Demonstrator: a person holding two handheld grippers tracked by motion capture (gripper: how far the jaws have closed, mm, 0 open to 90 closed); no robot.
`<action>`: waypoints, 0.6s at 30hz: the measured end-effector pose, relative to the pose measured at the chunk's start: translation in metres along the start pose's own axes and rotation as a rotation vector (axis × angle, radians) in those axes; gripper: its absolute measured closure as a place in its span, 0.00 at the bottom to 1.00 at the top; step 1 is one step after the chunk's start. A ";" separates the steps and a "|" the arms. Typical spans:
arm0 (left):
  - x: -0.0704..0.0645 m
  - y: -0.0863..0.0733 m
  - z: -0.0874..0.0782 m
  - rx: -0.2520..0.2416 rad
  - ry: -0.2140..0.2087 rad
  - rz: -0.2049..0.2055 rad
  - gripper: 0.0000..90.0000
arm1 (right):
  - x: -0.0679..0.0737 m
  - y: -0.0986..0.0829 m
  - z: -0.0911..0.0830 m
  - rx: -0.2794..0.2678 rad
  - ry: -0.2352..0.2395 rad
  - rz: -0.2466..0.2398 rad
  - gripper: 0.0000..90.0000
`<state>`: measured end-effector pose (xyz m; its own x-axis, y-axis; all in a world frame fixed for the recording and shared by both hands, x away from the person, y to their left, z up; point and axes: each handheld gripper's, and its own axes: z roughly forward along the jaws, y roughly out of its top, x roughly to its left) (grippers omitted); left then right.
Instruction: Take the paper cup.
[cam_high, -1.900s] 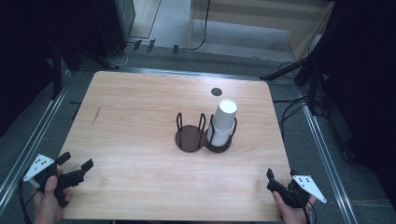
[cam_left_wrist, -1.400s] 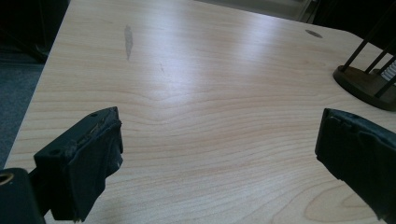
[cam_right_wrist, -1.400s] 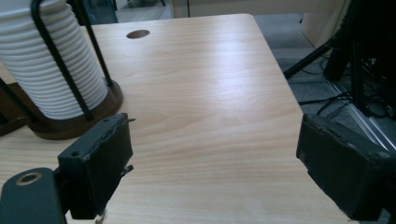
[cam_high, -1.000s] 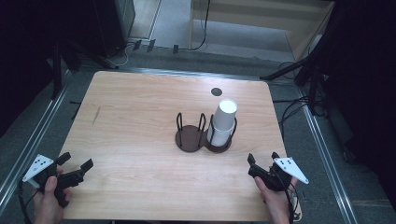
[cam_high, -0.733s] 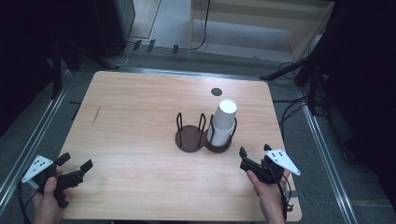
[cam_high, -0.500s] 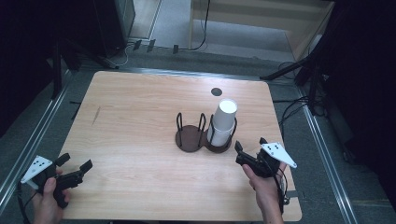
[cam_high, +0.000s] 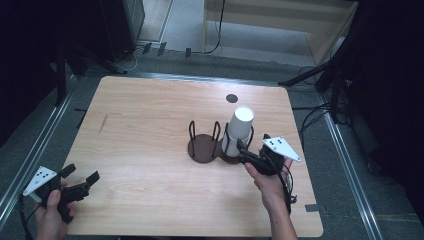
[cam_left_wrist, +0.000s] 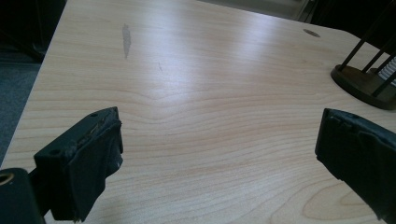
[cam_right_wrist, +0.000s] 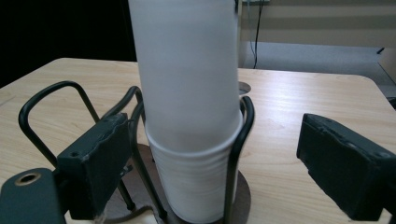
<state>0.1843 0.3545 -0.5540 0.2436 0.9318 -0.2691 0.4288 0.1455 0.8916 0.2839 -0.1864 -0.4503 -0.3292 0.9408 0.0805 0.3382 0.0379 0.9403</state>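
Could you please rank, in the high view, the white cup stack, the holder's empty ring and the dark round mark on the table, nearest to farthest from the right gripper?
From the right gripper:
1. White cup stack, just ahead.
2. Empty ring, left.
3. Dark round mark, far side.

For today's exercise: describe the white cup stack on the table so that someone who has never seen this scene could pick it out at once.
Start from the light wooden table and find the dark two-ring wire holder right of its middle. The white cup stack stands upright in the holder's right ring, with the open right gripper close in front of it. It is the tall white thing; the left ring beside it is empty.
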 end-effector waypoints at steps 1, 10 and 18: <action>0.000 0.000 0.000 0.000 0.000 0.000 0.01 | 0.003 0.003 0.005 0.002 0.005 -0.001 0.11; 0.000 0.000 0.000 0.001 -0.003 0.001 0.02 | 0.010 0.016 0.022 0.010 0.008 0.004 0.10; 0.000 0.000 0.000 0.002 -0.006 -0.001 0.02 | 0.015 0.027 0.040 0.022 -0.010 0.012 0.10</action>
<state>0.1847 0.3546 -0.5541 0.2488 0.9295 -0.2721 0.4307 0.1454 0.8907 0.3231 -0.1579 -0.4367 -0.3162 0.9446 0.0881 0.3617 0.0341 0.9317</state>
